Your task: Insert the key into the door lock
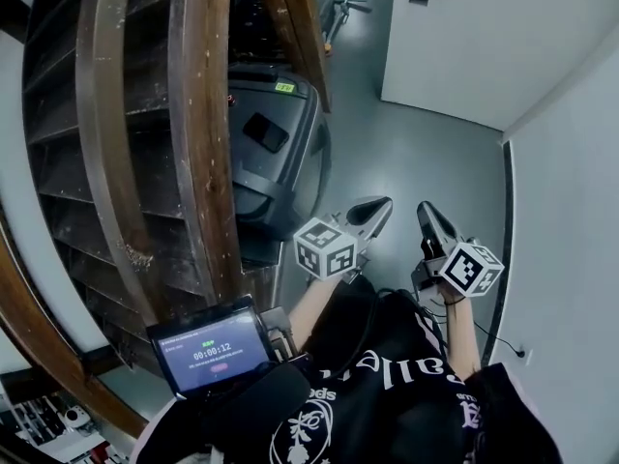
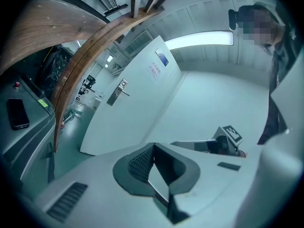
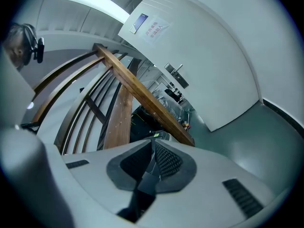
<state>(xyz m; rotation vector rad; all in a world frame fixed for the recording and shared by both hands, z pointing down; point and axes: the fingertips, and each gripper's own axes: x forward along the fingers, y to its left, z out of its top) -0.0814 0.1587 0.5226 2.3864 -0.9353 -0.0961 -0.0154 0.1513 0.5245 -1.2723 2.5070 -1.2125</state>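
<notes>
Jaws of your left gripper (image 2: 153, 147) and right gripper (image 3: 153, 144) both sit pressed together, seemingly on nothing; the key shows in no view, so when you take it, pinch that light, stiff, slick thing by its bow, blade free for the door lock (image 2: 117, 92) well ahead.

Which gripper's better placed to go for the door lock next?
Right, probably: the right gripper sits nearer the door; the left gripper is beside the wooden railing. Both are shut.
</notes>
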